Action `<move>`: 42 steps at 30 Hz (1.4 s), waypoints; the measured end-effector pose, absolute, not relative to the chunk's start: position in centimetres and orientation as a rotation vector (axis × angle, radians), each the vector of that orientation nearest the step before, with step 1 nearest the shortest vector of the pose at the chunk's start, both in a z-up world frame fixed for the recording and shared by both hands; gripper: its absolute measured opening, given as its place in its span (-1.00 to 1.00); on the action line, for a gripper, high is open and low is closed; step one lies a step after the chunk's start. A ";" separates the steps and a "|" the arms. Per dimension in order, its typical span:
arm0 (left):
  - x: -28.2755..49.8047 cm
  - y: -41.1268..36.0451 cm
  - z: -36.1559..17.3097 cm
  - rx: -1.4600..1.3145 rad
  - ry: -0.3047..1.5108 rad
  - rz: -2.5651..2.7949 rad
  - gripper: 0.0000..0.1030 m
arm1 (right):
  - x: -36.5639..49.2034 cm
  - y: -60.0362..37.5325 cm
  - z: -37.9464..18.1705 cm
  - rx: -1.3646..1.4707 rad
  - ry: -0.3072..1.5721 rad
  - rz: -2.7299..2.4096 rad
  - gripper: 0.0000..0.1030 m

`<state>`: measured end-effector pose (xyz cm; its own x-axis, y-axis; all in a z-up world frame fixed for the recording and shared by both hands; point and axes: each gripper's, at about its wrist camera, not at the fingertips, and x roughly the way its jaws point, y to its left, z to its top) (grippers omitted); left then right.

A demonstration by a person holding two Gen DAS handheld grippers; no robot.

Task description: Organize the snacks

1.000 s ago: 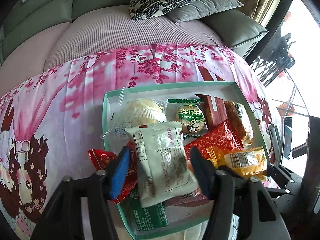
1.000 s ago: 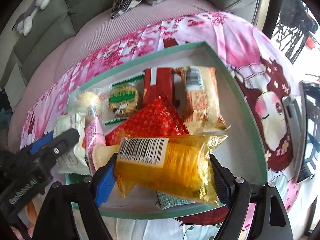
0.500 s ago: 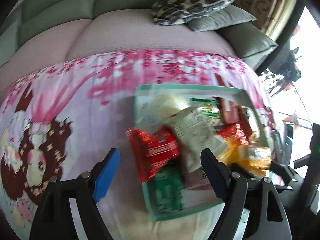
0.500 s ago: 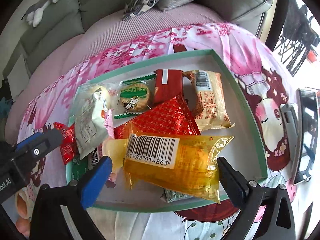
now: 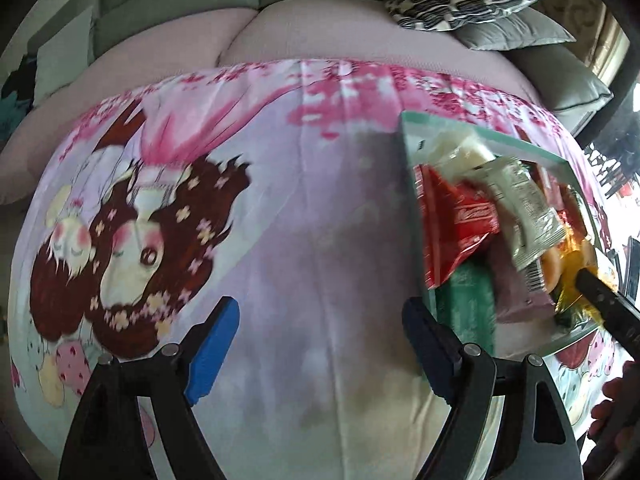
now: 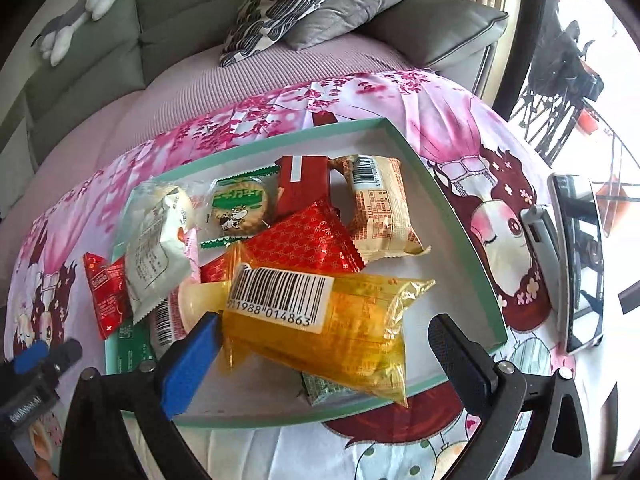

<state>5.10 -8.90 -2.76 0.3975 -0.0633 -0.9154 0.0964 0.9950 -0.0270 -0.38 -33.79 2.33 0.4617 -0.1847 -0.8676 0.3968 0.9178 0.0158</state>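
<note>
A mint-green tray [image 6: 460, 216] on the pink printed cloth holds several snack packets. A yellow packet with a barcode [image 6: 332, 332] lies at its front, between the spread fingers of my right gripper [image 6: 320, 356], which is open. Behind it lie a red foil packet [image 6: 308, 240], a beige packet [image 6: 380, 208], a green cookie packet [image 6: 240, 208] and a white packet [image 6: 156, 248]. A small red packet [image 6: 106, 292] hangs over the left rim. My left gripper [image 5: 320, 344] is open and empty over bare cloth, left of the tray [image 5: 412, 184].
A phone on a stand [image 6: 576, 256] lies right of the tray. A sofa with cushions [image 6: 320, 4] and a plush toy [image 6: 76, 16] is behind. The pink cloth [image 5: 200, 184] spreads to the left.
My left gripper let go of the white packet and swung left off the tray. My right gripper opened around the yellow packet, which now lies in the tray.
</note>
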 end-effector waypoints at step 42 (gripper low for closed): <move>1.1 -2.0 -5.8 -0.012 1.270 0.053 0.63 | -3.5 -20.8 0.0 0.150 1.011 -0.251 1.00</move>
<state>1.13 -2.04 -5.84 0.2949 0.0332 -0.9550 -0.0467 0.9987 0.0203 -3.48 -20.83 -0.05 0.5055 -0.1382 -0.8517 0.2762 0.9611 0.0080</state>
